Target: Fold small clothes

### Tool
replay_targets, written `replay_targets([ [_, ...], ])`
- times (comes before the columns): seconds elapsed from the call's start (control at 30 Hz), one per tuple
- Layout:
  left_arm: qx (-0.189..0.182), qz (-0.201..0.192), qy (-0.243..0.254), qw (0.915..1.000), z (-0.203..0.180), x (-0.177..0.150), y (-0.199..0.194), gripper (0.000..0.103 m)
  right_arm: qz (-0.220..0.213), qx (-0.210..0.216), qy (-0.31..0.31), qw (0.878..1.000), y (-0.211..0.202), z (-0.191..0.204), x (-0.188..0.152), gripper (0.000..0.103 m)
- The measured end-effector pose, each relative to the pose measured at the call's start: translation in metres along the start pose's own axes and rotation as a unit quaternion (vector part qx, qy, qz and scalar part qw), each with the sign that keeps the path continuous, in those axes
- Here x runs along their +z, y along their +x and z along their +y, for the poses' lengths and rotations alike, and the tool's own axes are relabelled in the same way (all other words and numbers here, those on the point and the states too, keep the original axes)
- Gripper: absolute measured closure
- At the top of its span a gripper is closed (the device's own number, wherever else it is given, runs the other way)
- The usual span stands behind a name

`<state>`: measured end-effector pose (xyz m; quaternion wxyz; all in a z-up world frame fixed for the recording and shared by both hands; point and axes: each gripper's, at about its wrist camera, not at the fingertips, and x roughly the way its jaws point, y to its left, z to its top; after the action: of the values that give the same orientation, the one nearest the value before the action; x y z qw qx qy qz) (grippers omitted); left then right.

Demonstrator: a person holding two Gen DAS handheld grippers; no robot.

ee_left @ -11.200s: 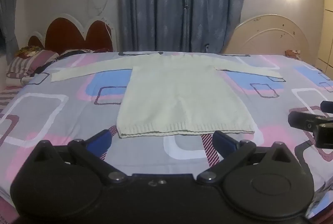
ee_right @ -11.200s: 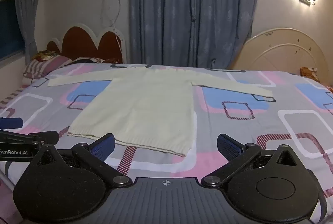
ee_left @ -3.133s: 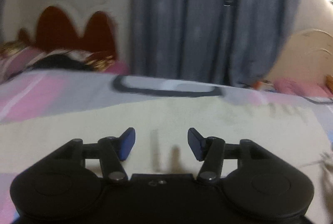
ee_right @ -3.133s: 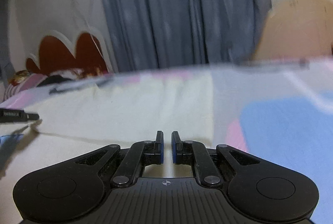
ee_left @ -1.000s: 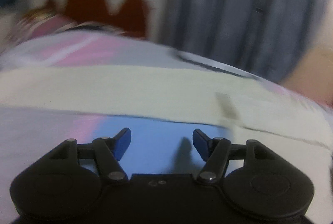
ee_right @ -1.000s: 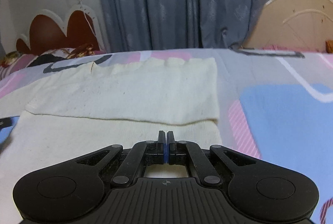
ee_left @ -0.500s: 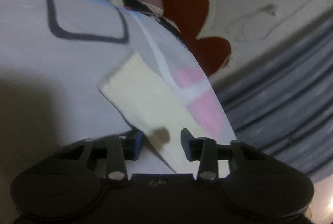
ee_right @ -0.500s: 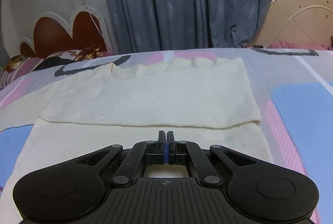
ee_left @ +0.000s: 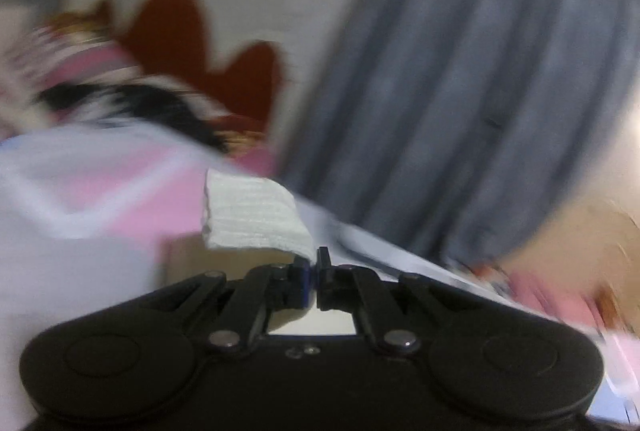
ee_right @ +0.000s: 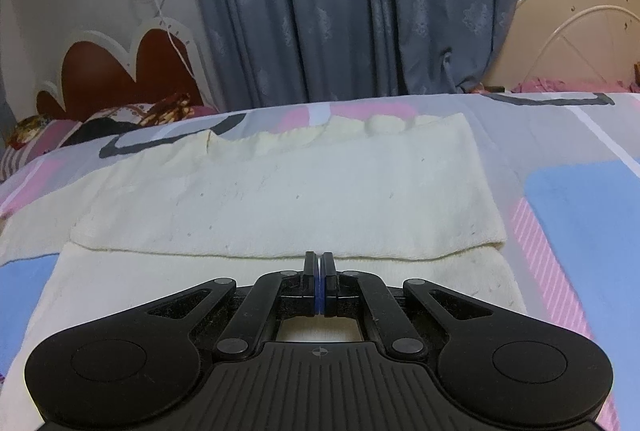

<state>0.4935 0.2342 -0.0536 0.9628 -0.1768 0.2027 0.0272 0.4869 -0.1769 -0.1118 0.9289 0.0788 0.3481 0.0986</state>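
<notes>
In the lower centre of the left view, the left gripper [ee_left: 313, 265] has its jaws pressed narrow on the ribbed cuff [ee_left: 256, 215] of the sweater sleeve, which stands up above the bedspread [ee_left: 60, 271], probably so the sleeve can be carried across the body. That view is blurred.

In the right view, the right gripper [ee_right: 319, 283] sits low over the cream sweater [ee_right: 280, 199] at mid-frame, jaws together with no cloth visible between them. One sleeve lies folded across the sweater. Beyond are the headboard [ee_right: 116, 71] and curtain [ee_right: 352, 3].
</notes>
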Motion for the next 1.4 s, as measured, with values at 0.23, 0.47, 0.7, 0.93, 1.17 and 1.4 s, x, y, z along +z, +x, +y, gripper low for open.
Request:
replay_targets([
  [0.23, -0.072, 0.102, 0.114, 0.9857, -0.143, -0.071, 0.068, 0.1, -0.014, -0.009, 0.029, 0.999, -0.015, -0.025, 0.006, 0.103],
  [0.47, -0.102, 0.153, 0.16, 0.9699, -0.177, -0.134, 0.098, 0.047, -0.014, -0.003, 0.069, 0.998, -0.023, -0.049, 0.015, 0.103],
  [0.7, -0.066, 0.104, 0.148, 0.9814, -0.126, -0.127, 0.048, 0.035, -0.031, 0.049, 0.044, 0.997, -0.018, -0.023, 0.019, 0.047],
  [0.93, 0.005, 0.123, 0.04, 0.9916, -0.05, -0.118, 0.036, 0.044, 0.007, 0.105, 0.033, 0.994, 0.024, 0.028, 0.028, 0.047],
  [1.17, 0.009, 0.13, 0.005, 0.9914, -0.047, -0.1, 0.058, 0.04, 0.044, 0.104, -0.01, 0.994, 0.062, 0.06, 0.035, 0.096],
  [1.4, 0.017, 0.132, 0.028, 0.9907, -0.053, -0.1, 0.058, 0.042, -0.063, 0.108, -0.019, 0.992, 0.019, 0.062, 0.071, 0.099],
])
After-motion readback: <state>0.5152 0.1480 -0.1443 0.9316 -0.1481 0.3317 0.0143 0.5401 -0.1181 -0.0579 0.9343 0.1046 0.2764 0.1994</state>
